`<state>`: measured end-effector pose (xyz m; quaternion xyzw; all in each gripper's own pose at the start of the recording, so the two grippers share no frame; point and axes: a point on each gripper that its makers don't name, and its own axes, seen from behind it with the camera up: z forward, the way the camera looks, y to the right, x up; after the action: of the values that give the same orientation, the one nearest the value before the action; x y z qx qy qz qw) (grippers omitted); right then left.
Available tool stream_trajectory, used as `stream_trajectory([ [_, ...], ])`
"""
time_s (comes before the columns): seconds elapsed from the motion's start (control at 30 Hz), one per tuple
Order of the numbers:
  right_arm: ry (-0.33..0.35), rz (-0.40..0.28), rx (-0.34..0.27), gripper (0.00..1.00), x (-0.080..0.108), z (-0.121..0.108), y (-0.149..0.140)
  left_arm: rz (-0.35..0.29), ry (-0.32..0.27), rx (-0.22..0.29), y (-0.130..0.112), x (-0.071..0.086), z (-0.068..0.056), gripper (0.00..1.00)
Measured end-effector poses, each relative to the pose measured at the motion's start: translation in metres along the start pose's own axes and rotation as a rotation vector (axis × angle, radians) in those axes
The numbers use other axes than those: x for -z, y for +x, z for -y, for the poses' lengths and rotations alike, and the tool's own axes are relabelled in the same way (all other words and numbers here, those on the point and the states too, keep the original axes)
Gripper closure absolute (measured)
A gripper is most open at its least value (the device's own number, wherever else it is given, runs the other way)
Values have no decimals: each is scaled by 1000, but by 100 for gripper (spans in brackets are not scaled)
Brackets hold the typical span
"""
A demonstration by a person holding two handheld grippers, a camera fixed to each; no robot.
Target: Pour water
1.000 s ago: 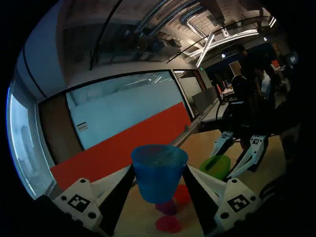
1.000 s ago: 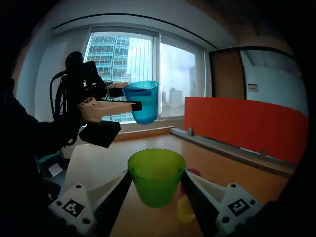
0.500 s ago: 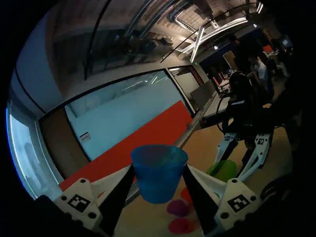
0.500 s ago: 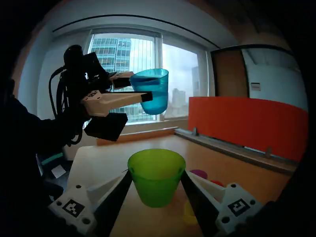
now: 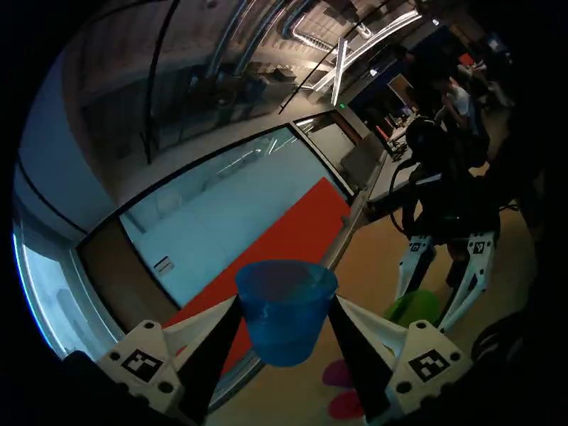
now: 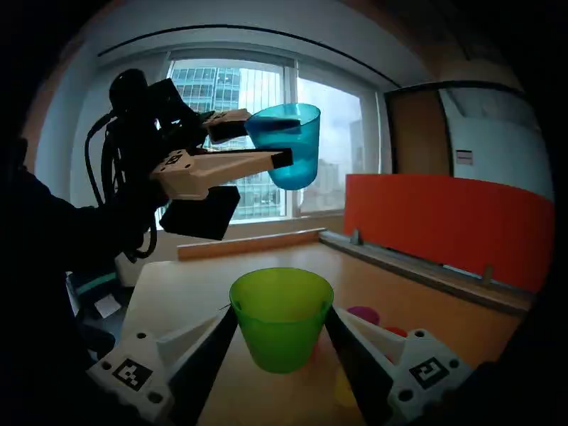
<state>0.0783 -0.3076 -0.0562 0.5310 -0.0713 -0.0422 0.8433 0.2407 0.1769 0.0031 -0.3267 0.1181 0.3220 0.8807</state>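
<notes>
Above the wooden table [image 6: 177, 291], the left gripper [image 5: 284, 323] clenched a blue cup [image 5: 286, 298], raised high at the far left. Nearer and lower, the right gripper [image 6: 282, 334] grasped a green cup [image 6: 282, 305] upright between both fingers.

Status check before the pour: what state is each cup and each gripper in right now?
Blue cup: held high, roughly upright, nothing pouring out.
Green cup: upright, gripped, lower than the blue cup.
Left gripper: shut on blue cup.
Right gripper: shut on green cup.
</notes>
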Motion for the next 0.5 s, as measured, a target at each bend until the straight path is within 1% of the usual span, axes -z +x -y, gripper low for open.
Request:
stream_trajectory([
  [0.27, 8, -4, 9, 11, -1, 1, 1, 8, 5, -53, 5, -1, 3, 16],
  [0.5, 8, -1, 16, 11, -2, 1, 0, 16, 12, -118, 7, -3, 7, 17],
])
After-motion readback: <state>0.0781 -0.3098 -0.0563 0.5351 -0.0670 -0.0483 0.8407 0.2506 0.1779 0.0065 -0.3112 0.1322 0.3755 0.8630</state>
